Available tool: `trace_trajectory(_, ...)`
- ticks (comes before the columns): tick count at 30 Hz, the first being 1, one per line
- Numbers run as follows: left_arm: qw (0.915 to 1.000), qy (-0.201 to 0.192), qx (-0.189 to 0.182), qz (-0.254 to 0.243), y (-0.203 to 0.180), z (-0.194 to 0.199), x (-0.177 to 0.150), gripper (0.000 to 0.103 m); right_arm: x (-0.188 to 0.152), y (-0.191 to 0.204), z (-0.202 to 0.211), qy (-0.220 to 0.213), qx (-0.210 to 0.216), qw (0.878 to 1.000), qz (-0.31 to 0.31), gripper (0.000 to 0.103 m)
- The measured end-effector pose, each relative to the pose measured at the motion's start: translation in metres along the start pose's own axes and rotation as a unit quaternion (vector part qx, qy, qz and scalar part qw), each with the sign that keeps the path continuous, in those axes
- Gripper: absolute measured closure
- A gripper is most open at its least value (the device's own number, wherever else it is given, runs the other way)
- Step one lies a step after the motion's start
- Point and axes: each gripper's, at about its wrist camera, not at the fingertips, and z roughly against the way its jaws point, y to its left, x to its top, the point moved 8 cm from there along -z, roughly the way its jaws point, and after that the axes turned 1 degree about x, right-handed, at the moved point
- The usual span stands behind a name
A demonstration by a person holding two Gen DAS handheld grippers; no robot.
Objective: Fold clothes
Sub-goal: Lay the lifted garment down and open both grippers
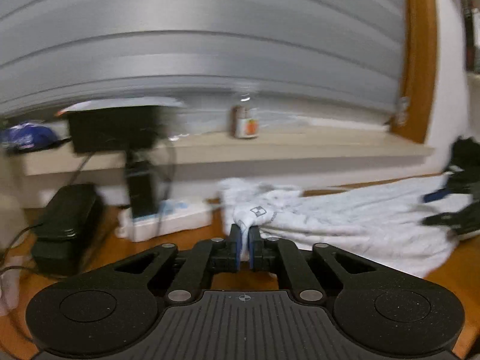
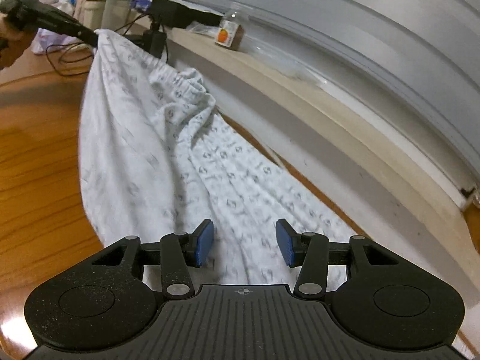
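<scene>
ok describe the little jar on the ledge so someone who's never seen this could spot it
Find the long pale ledge running under the grey slatted shutter behind the wooden table. About midway along it, standing alone, is the small clear jar with brown contents. Its white label with an orange fruit picture sets it apart from the black box farther along.

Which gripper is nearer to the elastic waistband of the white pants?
Left. The left gripper is shut on cloth at the waistband end; the right gripper hovers open over the pants farther down.

left tongs (image 1: 245, 234) pinched shut on cloth (image 1: 345, 219); right tongs (image 2: 244, 241) parted, pads apart, angled downward.
</scene>
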Motion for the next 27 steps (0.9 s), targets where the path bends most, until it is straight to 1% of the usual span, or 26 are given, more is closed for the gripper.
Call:
trace_trajectory(1,0.9999,0.008,0.008,0.0,0.004,-0.002,-0.003,0.091,-0.004,-0.003,0.003,0.0,-0.001,1.0,-0.004,0.056)
trace_trajectory(3,0.9991,0.029,0.027,-0.01,0.006,-0.009,-0.015,0.077,-0.013,-0.012,0.012,-0.002,-0.002,1.0,-0.019,0.056)
trace_trajectory(4,0.9986,0.038,0.033,-0.016,0.006,-0.011,-0.02,0.073,-0.019,-0.016,0.018,-0.002,-0.002,1.0,-0.028,0.056)
trace_trajectory(5,0.9985,0.04,0.032,-0.017,0.006,-0.012,-0.025,0.065,-0.026,-0.022,0.025,-0.002,-0.004,0.999,-0.038,0.056)
trace_trajectory(6,0.9988,0.035,0.031,-0.014,0.005,-0.009,-0.026,0.057,-0.033,-0.027,0.032,-0.002,-0.005,0.999,-0.047,0.056)
trace_trajectory(7,0.9991,0.03,0.029,-0.01,0.004,-0.007,-0.027,0.054,-0.041,-0.032,0.04,-0.002,-0.007,0.998,-0.057,0.055)
trace_trajectory(8,0.9993,0.024,0.028,-0.007,0.004,-0.005,-0.027,0.047,-0.049,-0.038,0.047,-0.002,-0.009,0.998,-0.068,0.055)
trace_trajectory(9,0.9996,0.017,0.024,-0.007,0.0,-0.004,-0.024,0.042,-0.059,-0.046,0.054,-0.002,-0.012,0.997,-0.082,0.055)
trace_trajectory(10,0.9998,0.009,0.019,-0.006,-0.003,-0.004,-0.02,0.041,-0.069,-0.054,0.06,-0.001,-0.016,0.995,-0.095,0.054)
trace_trajectory(12,0.9999,-0.011,-0.003,-0.006,-0.016,-0.007,-0.009,0.034,-0.089,-0.07,0.069,-0.002,-0.023,0.992,-0.124,0.051)
trace_trajectory(16,0.9986,-0.005,-0.041,-0.034,-0.059,-0.037,0.01,0.033,-0.129,-0.096,0.083,-0.009,-0.041,0.981,-0.191,0.05)
trace_trajectory(19,0.9949,0.039,-0.066,-0.065,-0.096,-0.077,0.011,0.034,-0.152,-0.107,0.087,-0.013,-0.047,0.973,-0.227,0.05)
trace_trajectory(21,0.9907,0.083,-0.074,-0.079,-0.112,-0.102,0.002,0.043,-0.162,-0.113,0.087,-0.011,-0.054,0.97,-0.237,0.049)
trace_trajectory(23,0.9864,0.114,-0.07,-0.096,-0.118,-0.114,-0.009,0.045,-0.17,-0.119,0.085,-0.008,-0.06,0.968,-0.245,0.045)
trace_trajectory(25,0.9835,0.132,-0.068,-0.103,-0.118,-0.118,-0.019,0.045,-0.177,-0.126,0.081,-0.003,-0.066,0.967,-0.247,0.044)
trace_trajectory(27,0.9841,0.132,-0.072,-0.093,-0.116,-0.115,-0.025,0.046,-0.183,-0.129,0.077,0.005,-0.06,0.967,-0.249,0.044)
